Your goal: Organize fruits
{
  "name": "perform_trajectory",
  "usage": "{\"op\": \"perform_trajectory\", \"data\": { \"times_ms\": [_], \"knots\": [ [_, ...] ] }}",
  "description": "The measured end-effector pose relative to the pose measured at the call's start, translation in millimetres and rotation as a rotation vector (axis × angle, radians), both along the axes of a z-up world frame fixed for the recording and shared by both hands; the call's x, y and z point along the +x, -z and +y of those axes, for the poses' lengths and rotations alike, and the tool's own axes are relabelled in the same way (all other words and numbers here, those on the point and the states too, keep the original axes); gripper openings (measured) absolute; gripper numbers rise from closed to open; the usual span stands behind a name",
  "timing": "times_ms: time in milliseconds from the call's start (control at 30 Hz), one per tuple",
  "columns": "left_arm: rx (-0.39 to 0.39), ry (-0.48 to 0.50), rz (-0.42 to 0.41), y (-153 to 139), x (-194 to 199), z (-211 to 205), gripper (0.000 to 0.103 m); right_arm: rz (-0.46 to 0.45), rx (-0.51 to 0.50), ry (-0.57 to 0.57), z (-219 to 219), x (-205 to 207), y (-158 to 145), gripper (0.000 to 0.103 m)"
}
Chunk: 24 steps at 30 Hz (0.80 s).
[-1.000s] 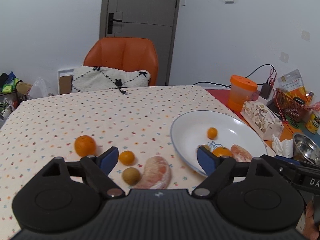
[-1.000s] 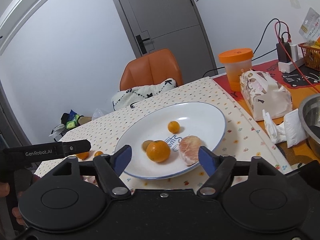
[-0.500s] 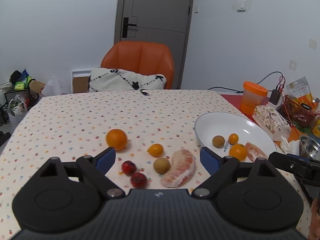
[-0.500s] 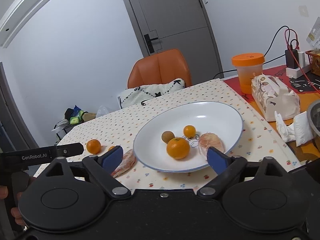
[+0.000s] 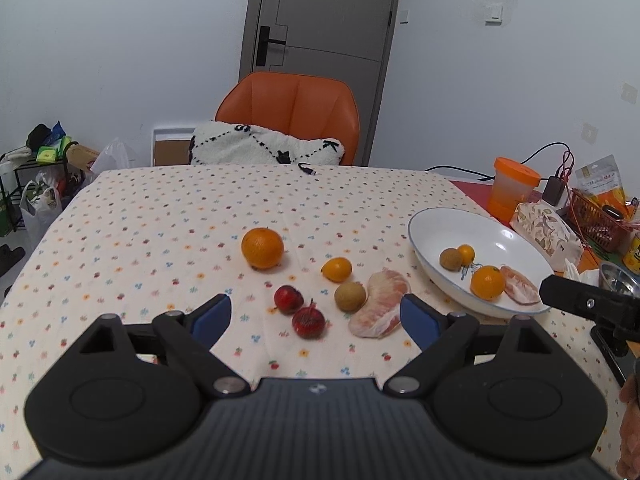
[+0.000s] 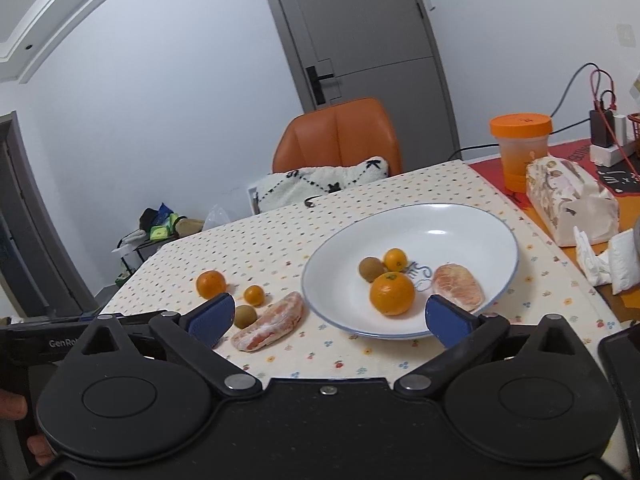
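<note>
Left wrist view: left gripper spread wide and empty above the dotted tablecloth, two small red fruits and a peeled pink pomelo segment just ahead between its fingers, round orange farther ahead, white oval plate ahead-right; right wrist view: right gripper spread wide and empty, white plate just ahead holding a second round orange, small brown kiwi and another peeled segment.

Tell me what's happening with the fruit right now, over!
Left tool open, empty. Right tool open, empty. Four fruits in white plate; six on tablecloth, pomelo piece nearest plate. Nothing blocking.
</note>
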<state>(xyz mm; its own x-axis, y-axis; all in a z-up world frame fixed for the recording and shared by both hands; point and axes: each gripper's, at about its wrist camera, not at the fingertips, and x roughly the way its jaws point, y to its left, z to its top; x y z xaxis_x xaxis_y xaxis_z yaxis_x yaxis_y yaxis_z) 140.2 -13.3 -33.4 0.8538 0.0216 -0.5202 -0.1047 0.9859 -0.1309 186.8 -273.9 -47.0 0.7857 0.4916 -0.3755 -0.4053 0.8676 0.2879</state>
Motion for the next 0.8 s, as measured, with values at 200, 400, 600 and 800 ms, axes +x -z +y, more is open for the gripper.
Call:
{"op": "perform_trajectory", "data": {
  "times_ms": [200, 400, 600, 800],
  "knots": [
    [-0.017, -0.008, 0.0, 2.6, -3.8, 5.3, 0.088, -0.008, -0.004, -0.027, 10.3, -2.7, 0.3, 0.103],
    [-0.031, -0.008, -0.006, 6.1, -3.0, 8.3, 0.079, -0.013, -0.018, -0.058, 20.1, -1.8, 2.3, 0.098],
    [-0.044, 0.001, 0.011, 12.8, 4.8, 8.6, 0.067, 0.001, -0.029, -0.109, 32.4, 3.0, 5.9, 0.08],
    [-0.062, 0.003, 0.038, 22.4, 16.7, 11.5, 0.058, 0.015, -0.045, -0.152, 44.7, 11.2, 8.7, 0.069]
  ]
}}
